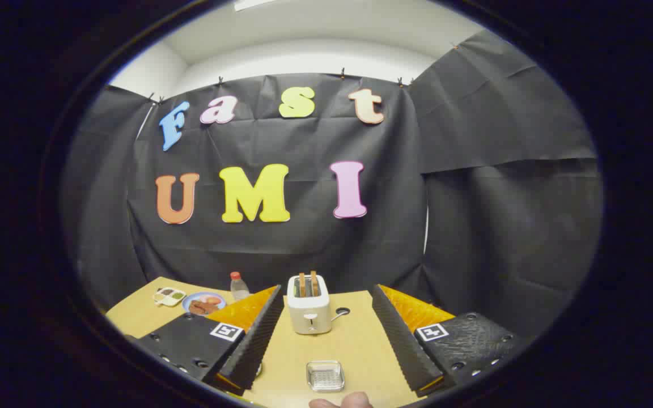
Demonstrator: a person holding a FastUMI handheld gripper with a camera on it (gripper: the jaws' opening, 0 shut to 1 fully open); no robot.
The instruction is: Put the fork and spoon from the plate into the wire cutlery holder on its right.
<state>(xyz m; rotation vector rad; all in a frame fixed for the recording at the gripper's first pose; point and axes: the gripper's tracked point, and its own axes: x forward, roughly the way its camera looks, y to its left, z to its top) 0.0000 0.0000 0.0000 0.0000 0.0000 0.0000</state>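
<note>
Plate (204, 302) sits far back on the tan bench (355, 345), beyond and to the left of the gripper (323, 340); it is round with a pale blue rim and carries brownish food, and any fork or spoon on it is too small to make out. Just left of it lies a small white divided dish (169, 296) with greenish contents, and just right of it stands a clear bottle (239, 286) with a red cap. The jaws are spread wide, holding nothing. Between the fingers, well ahead, stands a white toaster (309, 310) with two slices of toast upright in its slots. Nearer, also between the fingers, a small square metal tray (325, 375) rests on the bench. Fingertips of a person's hand (340, 402) show just below that tray.
</note>
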